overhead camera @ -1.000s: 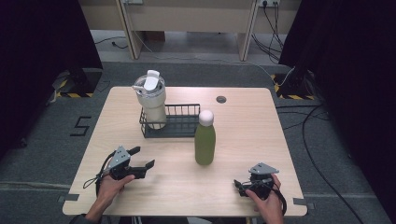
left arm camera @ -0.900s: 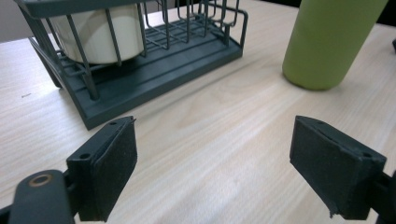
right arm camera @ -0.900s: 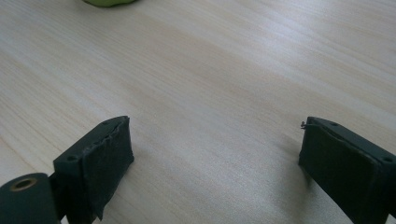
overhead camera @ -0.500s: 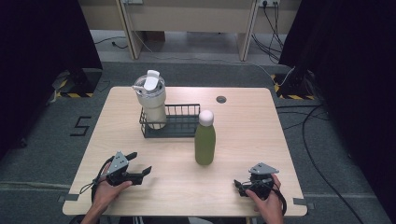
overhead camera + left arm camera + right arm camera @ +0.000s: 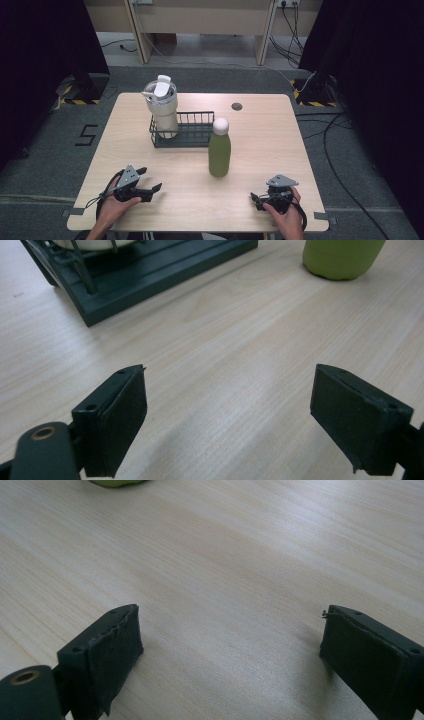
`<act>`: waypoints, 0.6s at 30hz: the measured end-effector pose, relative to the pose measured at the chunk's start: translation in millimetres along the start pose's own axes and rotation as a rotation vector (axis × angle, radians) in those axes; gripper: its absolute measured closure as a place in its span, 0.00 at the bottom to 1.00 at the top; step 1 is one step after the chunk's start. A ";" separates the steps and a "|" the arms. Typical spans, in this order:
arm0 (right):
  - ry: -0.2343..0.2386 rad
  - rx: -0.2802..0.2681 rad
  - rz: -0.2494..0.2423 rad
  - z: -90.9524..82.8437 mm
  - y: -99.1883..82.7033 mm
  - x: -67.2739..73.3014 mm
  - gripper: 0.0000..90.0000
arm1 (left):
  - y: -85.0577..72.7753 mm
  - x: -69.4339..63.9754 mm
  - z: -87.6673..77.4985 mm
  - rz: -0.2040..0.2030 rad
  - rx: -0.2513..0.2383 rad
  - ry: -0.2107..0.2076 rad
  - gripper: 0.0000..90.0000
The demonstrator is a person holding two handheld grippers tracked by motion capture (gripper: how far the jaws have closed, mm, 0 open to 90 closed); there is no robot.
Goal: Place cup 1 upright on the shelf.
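Note:
A green bottle (image 5: pixel 219 152) with a white cap stands upright mid-table, just in front of a dark wire basket (image 5: pixel 192 135). A cream tumbler (image 5: pixel 163 106) with a lid stands in the basket's left end. My left gripper (image 5: pixel 152 179) rests low near the front left of the table, open and holding nothing. In the left gripper view, its jaws (image 5: pixel 245 410) are spread wide over bare wood, facing the basket (image 5: pixel 150 275) and the bottle's base (image 5: pixel 342 257). My right gripper (image 5: pixel 256 199) sits near the front right edge, open and holding nothing. Its jaws (image 5: pixel 230 655) face bare wood, with the bottle's base (image 5: pixel 117 482) far off.
The light wooden table (image 5: pixel 260 150) has a small round cable hole (image 5: pixel 237 106) at the back. Cables lie on the grey floor around the table, and a dark curtain hangs on each side.
My left gripper has drawn back slightly toward the table's front edge. The right gripper, bottle, tumbler and basket have not moved.

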State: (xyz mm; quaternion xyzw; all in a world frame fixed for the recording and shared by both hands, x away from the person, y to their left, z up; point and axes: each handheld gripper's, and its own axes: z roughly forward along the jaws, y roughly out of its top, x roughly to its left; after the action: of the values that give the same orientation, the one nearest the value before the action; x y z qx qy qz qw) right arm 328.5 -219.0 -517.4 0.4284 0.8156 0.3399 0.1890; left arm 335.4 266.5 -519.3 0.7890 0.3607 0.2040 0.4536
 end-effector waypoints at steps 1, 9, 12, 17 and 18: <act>0.001 -0.001 -0.001 0.1 0.0 -0.2 0.11 | -0.2 0.1 -0.1 -0.003 0.009 0.000 0.16; 0.001 0.000 0.000 0.0 0.0 -0.1 0.11 | -0.8 -0.4 1.5 0.003 0.079 0.008 0.16; 0.000 0.000 0.001 0.0 0.0 0.0 0.11 | -0.8 -2.5 2.6 0.022 0.102 0.006 0.17; 0.001 -0.001 -0.001 0.1 0.0 -0.2 0.11 | -0.9 -7.3 6.4 0.061 0.167 0.021 0.16; 0.001 -0.001 0.000 0.1 -0.1 -0.2 0.11 | -0.9 -7.4 6.5 0.058 0.169 0.016 0.16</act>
State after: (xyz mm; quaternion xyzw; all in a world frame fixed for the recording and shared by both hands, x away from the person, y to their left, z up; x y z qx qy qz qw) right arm 328.6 -219.2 -517.4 0.4280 0.8157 0.3403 0.1889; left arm 334.4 257.5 -523.4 0.8330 0.3570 0.1923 0.3765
